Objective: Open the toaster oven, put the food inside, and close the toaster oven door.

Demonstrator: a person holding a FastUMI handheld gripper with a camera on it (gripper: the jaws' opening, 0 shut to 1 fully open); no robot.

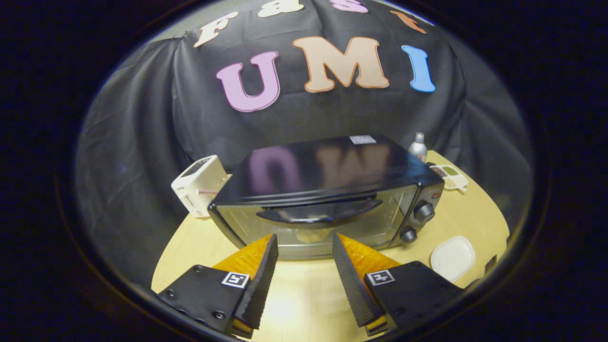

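Glass door of the toaster oven (327,209) stands closed and upright, its dark curved handle (320,213) across the upper front, two knobs (417,221) on the panel to the right. Through the glass a pale rounded shape (311,234) sits low inside (likely the food, though glare makes this uncertain). A white plate (452,257) lies bare on the worktop (304,289) to the right of the oven, well apart from it, nothing on it. Judgement: if that shape is the food, then loading is done and the door is shut, so the task reads as finished or nearly so; if it is only a reflection or part of the rack, nothing has been started and the door is yet to be opened. Cannot settle which from this view. Gripper (304,259) hangs just in front of the oven door, fingers spread wide apart, holding nothing and touching nothing; bare worktop shows between them, and their tips point at the lower part of the door, short of the glass. Behind the oven to the left, a small white appliance (198,185); to the right rear, a silver bottle (418,146) and a small patterned dish (451,175).
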